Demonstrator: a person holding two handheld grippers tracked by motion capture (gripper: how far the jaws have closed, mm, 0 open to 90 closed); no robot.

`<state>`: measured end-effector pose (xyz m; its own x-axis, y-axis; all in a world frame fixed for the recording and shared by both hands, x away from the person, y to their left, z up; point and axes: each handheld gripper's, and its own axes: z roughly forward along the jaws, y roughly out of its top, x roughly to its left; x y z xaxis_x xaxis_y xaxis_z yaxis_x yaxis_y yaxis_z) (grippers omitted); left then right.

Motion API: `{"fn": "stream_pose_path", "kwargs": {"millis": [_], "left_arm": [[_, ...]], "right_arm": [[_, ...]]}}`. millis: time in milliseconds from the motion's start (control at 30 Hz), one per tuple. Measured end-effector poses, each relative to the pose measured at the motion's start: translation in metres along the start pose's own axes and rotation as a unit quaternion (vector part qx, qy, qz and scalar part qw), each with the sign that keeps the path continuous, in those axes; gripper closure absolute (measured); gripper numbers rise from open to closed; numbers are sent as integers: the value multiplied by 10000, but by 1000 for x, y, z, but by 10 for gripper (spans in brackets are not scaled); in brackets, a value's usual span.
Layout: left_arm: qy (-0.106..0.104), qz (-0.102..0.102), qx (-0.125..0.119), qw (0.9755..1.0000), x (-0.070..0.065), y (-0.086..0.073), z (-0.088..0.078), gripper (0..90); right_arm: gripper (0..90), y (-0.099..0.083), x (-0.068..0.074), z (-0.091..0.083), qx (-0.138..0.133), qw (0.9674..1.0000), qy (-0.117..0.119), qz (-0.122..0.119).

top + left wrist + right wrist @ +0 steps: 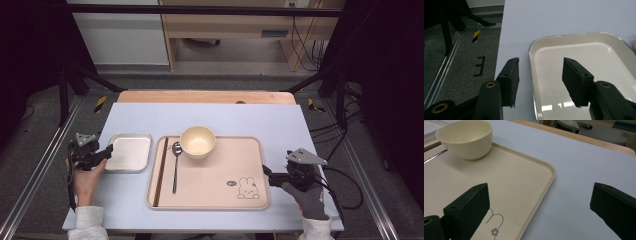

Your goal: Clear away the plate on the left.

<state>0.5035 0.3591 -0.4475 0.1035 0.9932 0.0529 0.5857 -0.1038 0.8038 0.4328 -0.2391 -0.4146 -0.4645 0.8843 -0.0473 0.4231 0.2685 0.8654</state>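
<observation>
A small white rectangular dish [129, 152] with a metal rim lies left of a beige serving tray [215, 195]. On that tray stand a cream bowl [198, 141], a spoon [176, 167] and dark chopsticks [160, 172]. My left gripper [107, 152] is at the dish's left edge. In the left gripper view its jaws [541, 61] straddle the rim of the dish [584, 55], one outside and one inside, with gaps on both sides. My right gripper [266, 172] sits at the beige tray's right edge, open wide [540, 187] over the tray's rim [524, 175], near the bowl [465, 138].
A pale blue mat [210, 117] covers the table, with a wooden strip [205, 96] along the far edge. Black frame posts [62, 95] and rails flank both sides. A rabbit drawing [247, 188] marks the tray's near right corner.
</observation>
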Motion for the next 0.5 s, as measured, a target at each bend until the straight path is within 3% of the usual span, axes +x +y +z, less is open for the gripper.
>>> {"fn": "stream_pose_path", "kwargs": {"millis": [500], "left_arm": [[0,-100,359,9993,11,-7,23,568]], "right_arm": [[29,0,1,0,24,10000,-38,-26]]}}
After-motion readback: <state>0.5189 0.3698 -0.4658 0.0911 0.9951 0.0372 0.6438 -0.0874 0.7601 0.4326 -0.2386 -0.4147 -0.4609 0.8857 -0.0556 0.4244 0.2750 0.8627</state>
